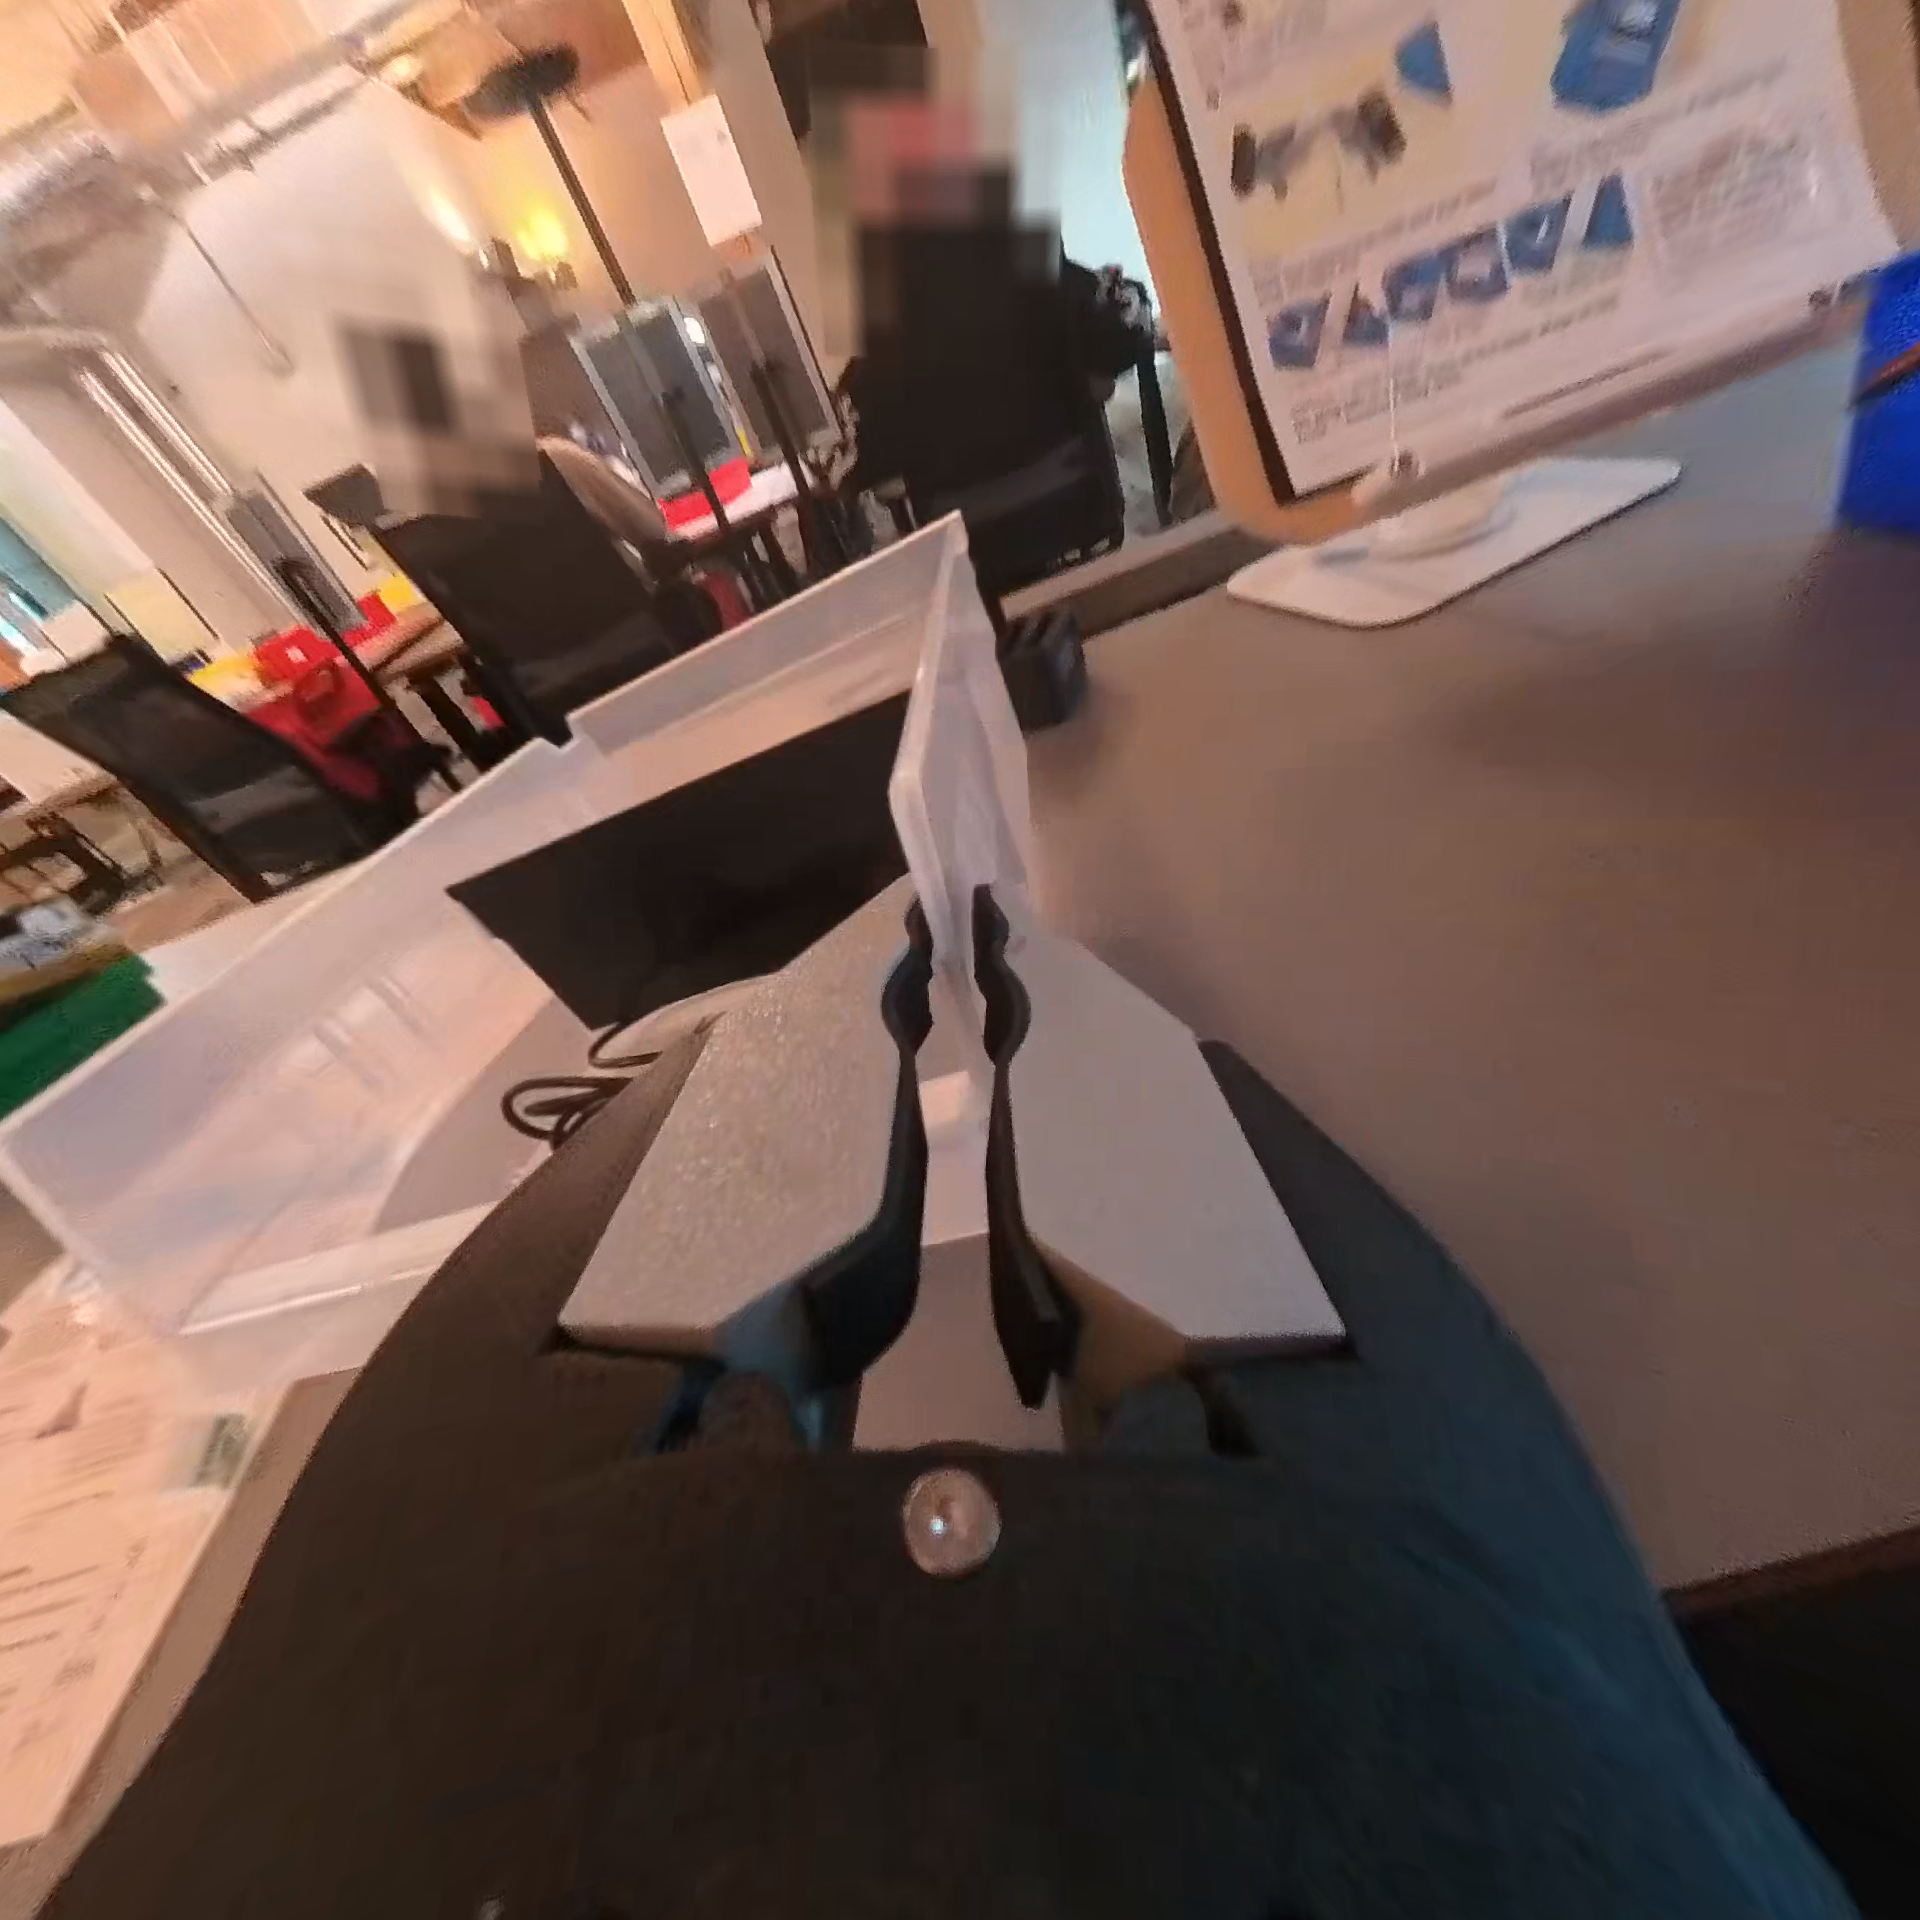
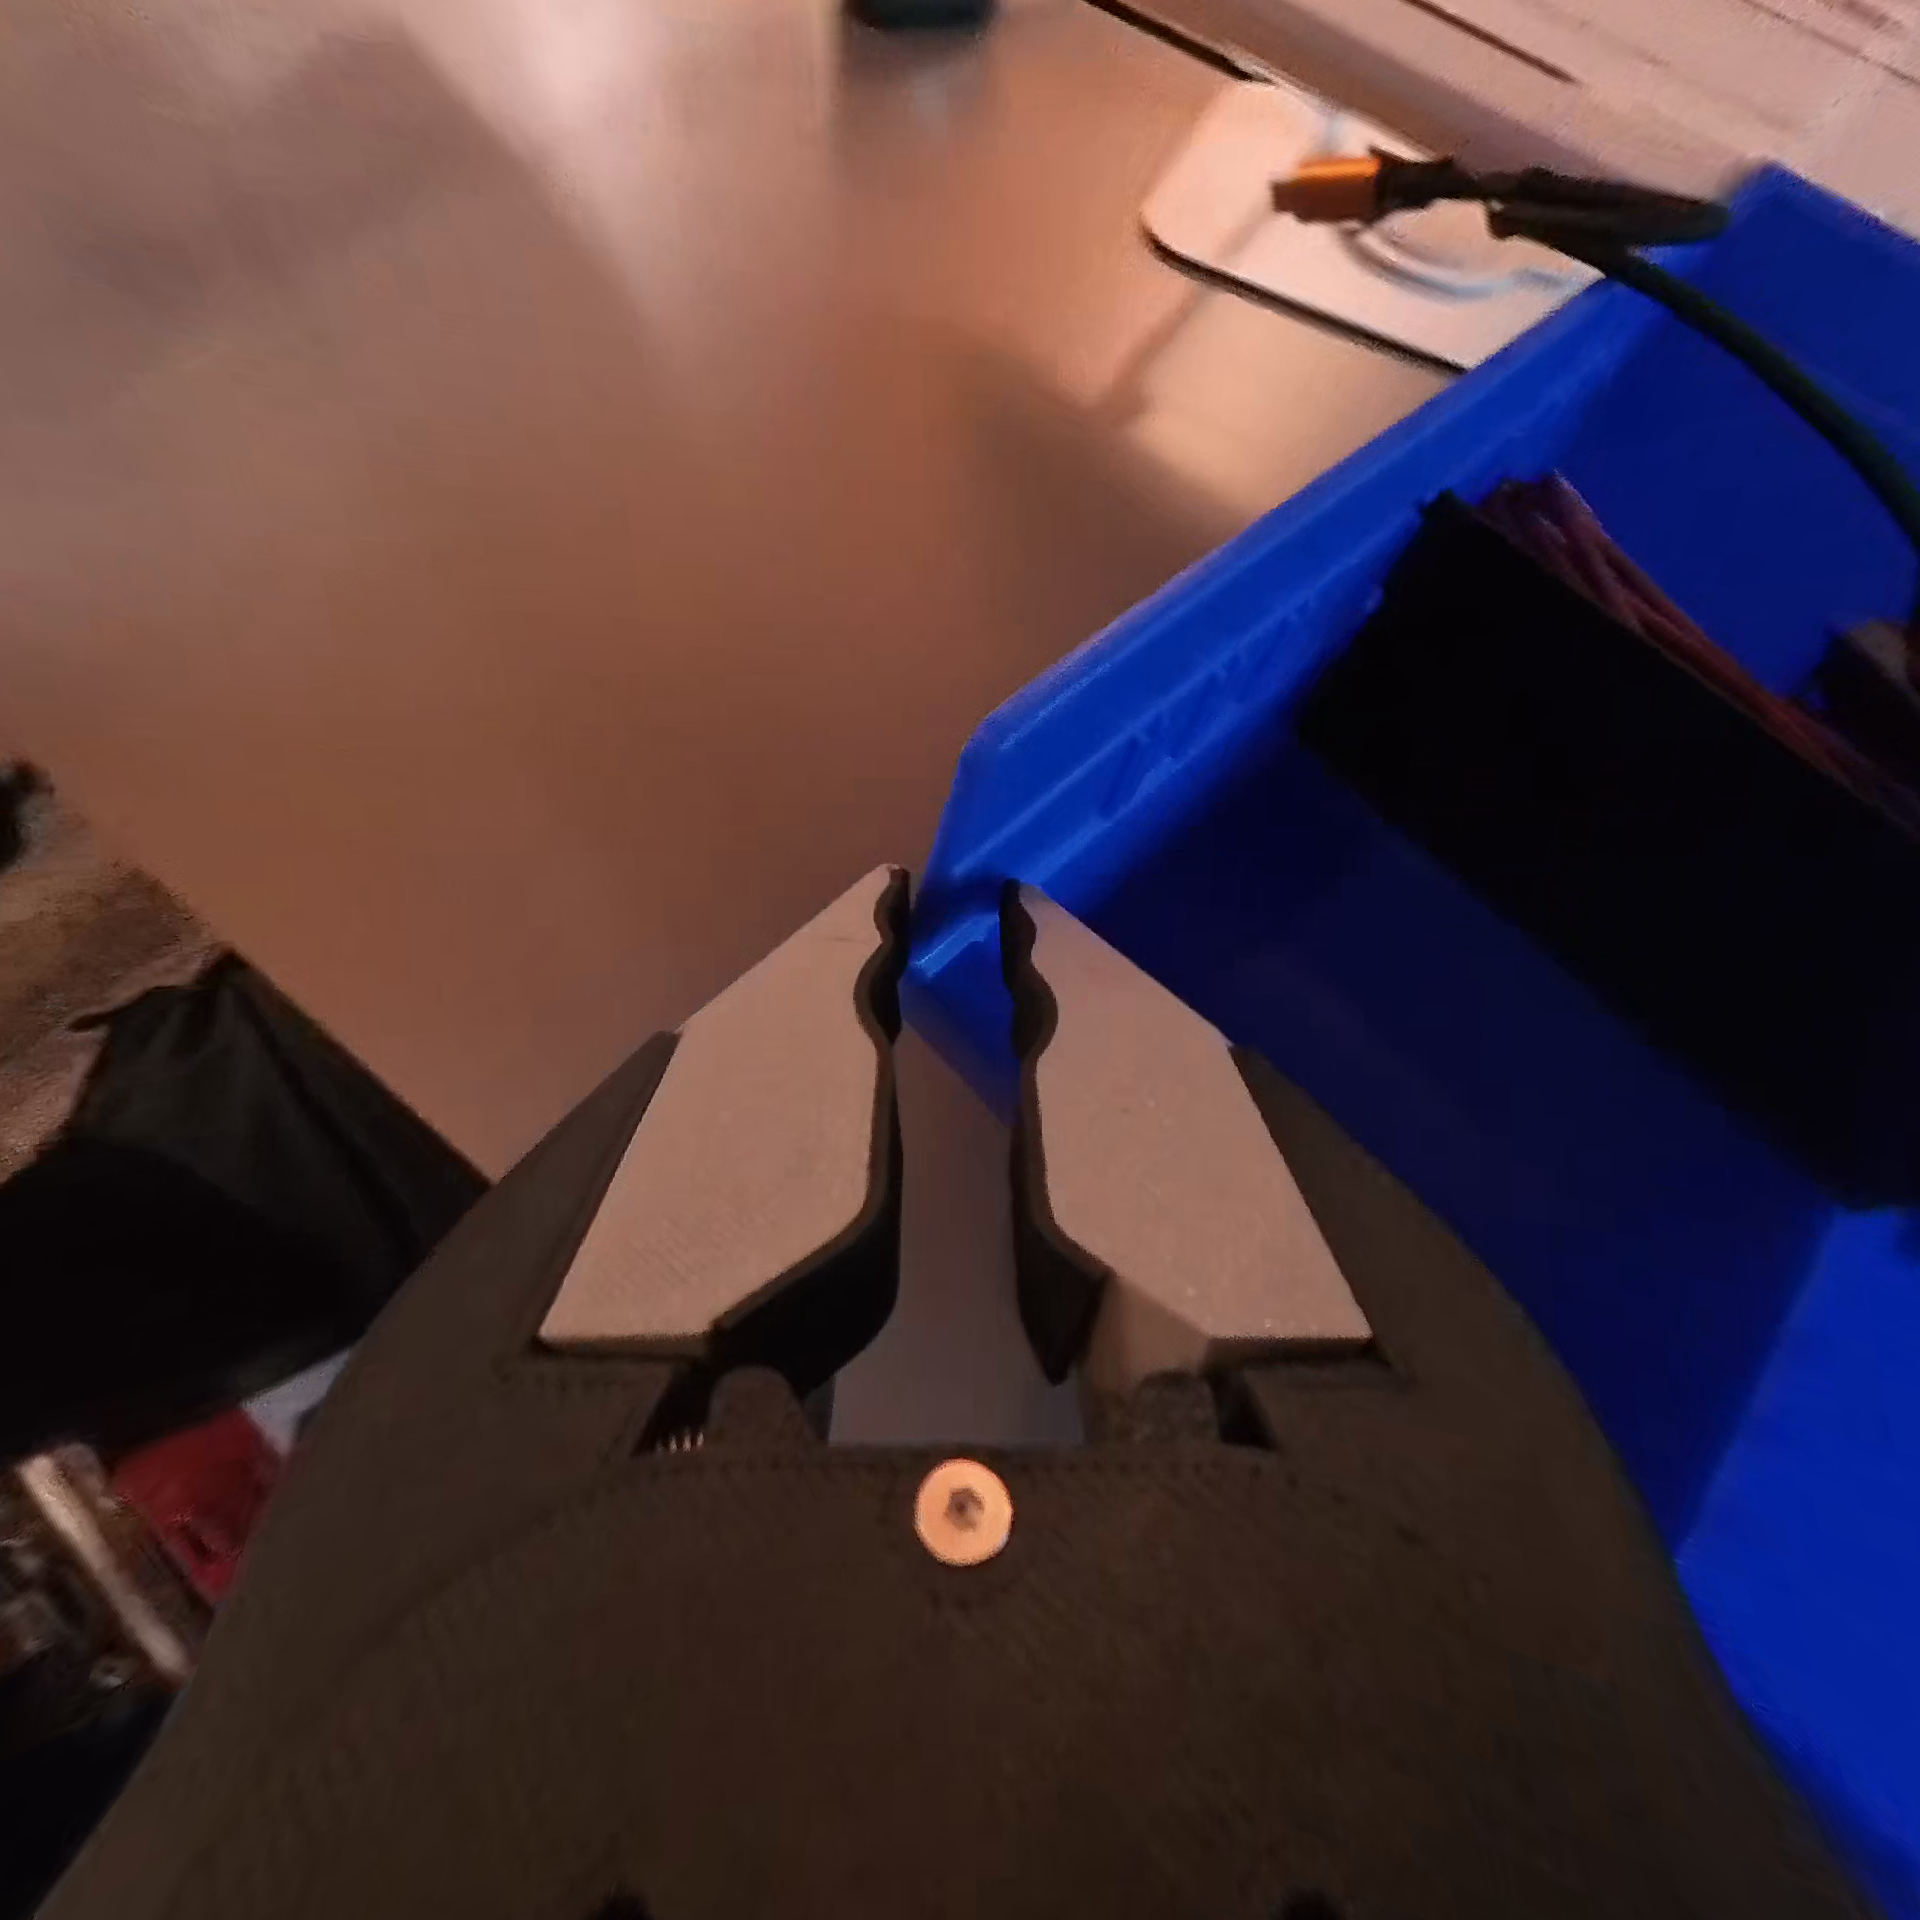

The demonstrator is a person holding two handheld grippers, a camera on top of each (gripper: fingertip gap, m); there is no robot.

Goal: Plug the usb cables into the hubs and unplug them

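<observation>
Left wrist view
- Left gripper (image 1: 956, 920): centre of frame, fingers drawn close, pinching the thin wall of a clear plastic bin (image 1: 951, 790) at its near corner; wall sits between the two black pads.
- Bin contents: a black flat item (image 1: 707, 894) lies inside, centre-left; a black cable (image 1: 566, 1101) loops out below it, left of the gripper. Whether this is a hub or a usb lead, cannot tell.
- Table (image 1: 1507, 935): dark grey-brown top fills the right half.
- Monitor (image 1: 1538, 208): upper right, white stand base on the table below it.
- Small black box (image 1: 1049, 665): on the table just behind the bin's far corner.
- Blue bin (image 1: 1881, 405): far right edge, only a strip visible.
- Background: chairs and desks upper left, blurred.

Right wrist view
- Right gripper (image 2: 956, 914): centre, narrow gap, tips closed onto the near corner rim of the blue bin (image 2: 1195, 790); blue plastic fills the gap at the tips.
- Blue bin position: right half of frame, running to the upper right.
- Inside bin: a long black block (image 2: 1621, 894) lies along it; dark purplish cords behind it at right edge, blurred.
- Usb cable (image 2: 1538, 208): upper right, black lead over the bin's far rim, orange-tipped plug pointing left above the monitor's base.
- Table (image 2: 520, 468): bare top, upper left.
</observation>
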